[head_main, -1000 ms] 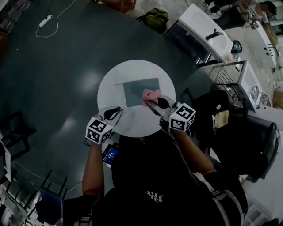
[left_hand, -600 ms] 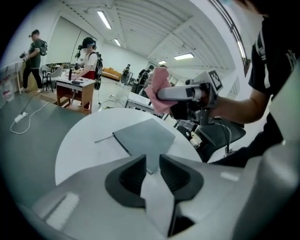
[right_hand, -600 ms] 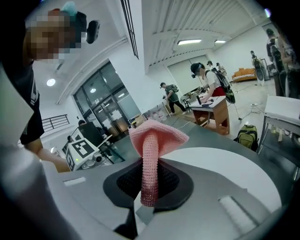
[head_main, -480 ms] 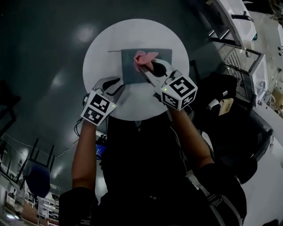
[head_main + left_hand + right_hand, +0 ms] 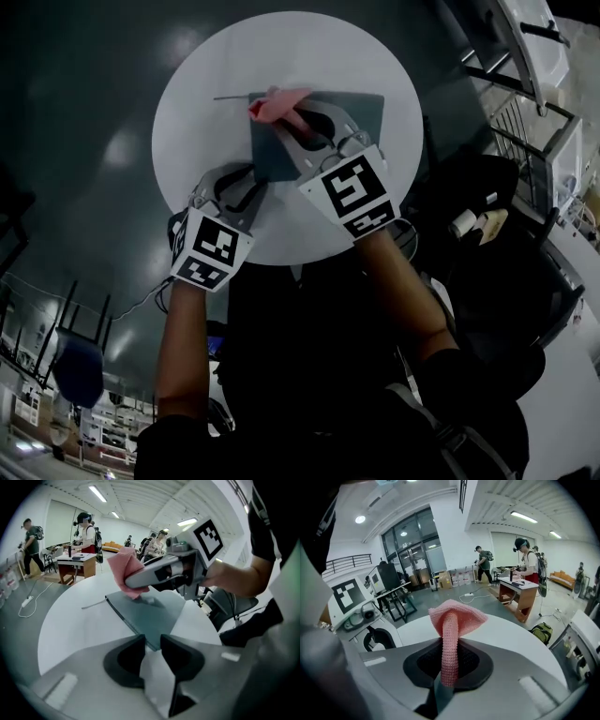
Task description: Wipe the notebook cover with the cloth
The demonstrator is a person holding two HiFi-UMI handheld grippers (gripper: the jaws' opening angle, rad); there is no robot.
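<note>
A grey-teal notebook lies closed on the round white table. My right gripper reaches over it, shut on a pink knitted cloth that rests on the cover's far left corner. In the right gripper view the cloth stands pinched between the jaws of that gripper. The left gripper view shows the cloth touching the notebook. My left gripper sits at the notebook's near left corner. Its jaws are opening, and the corner lies just ahead of the gap in the left gripper, not pressed.
A thin grey ribbon sticks out from the notebook's left side. A black chair stands to the right of the table. White lab benches are at the upper right. People stand around a wooden desk beyond the table.
The right gripper has carried the cloth leftward across the cover to its far left corner. The left gripper has moved up to the notebook's near left corner, and its jaws have spread.
</note>
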